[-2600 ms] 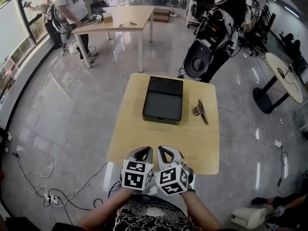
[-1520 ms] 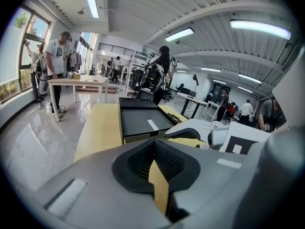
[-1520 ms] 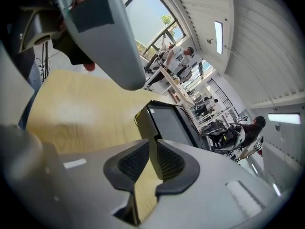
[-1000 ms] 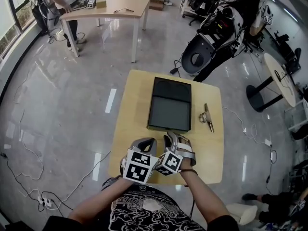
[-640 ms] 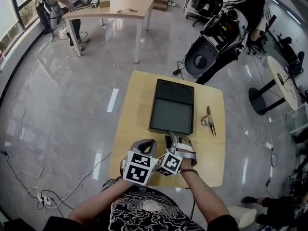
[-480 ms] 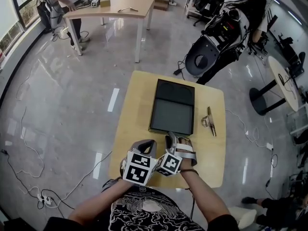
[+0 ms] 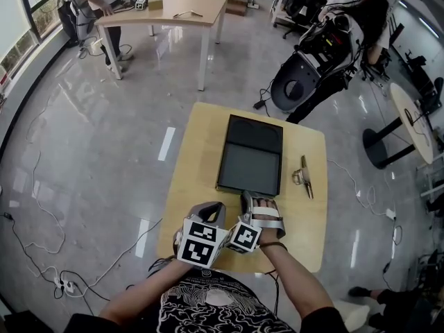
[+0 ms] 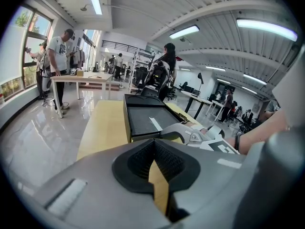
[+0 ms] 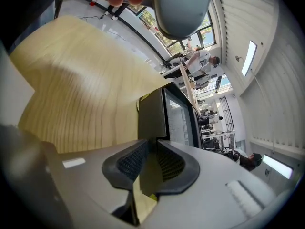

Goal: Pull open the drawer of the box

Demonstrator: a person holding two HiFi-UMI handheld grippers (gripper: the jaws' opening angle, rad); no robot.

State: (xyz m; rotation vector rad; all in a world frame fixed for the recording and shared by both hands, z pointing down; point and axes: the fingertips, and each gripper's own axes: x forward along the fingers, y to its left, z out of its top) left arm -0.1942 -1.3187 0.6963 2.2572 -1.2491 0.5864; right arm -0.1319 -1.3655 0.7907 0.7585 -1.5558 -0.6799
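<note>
Right gripper (image 7: 245, 197) advanced to box (image 7: 250, 166) edge, gripping tab (image 9: 148, 171)

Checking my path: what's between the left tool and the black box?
Only bare tabletop before the box; the left gripper view shows it.

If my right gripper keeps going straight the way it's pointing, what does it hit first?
Most likely the front face of the black box. The right gripper is right at it, jaws closed on what looks like a dark tab from that face.

Your shirt (image 7: 208, 307) is black with white swirls. Your left gripper (image 7: 212, 209) and right gripper (image 7: 248, 200) are grey, and each has a black-and-white marker cube (image 7: 201, 241).
</note>
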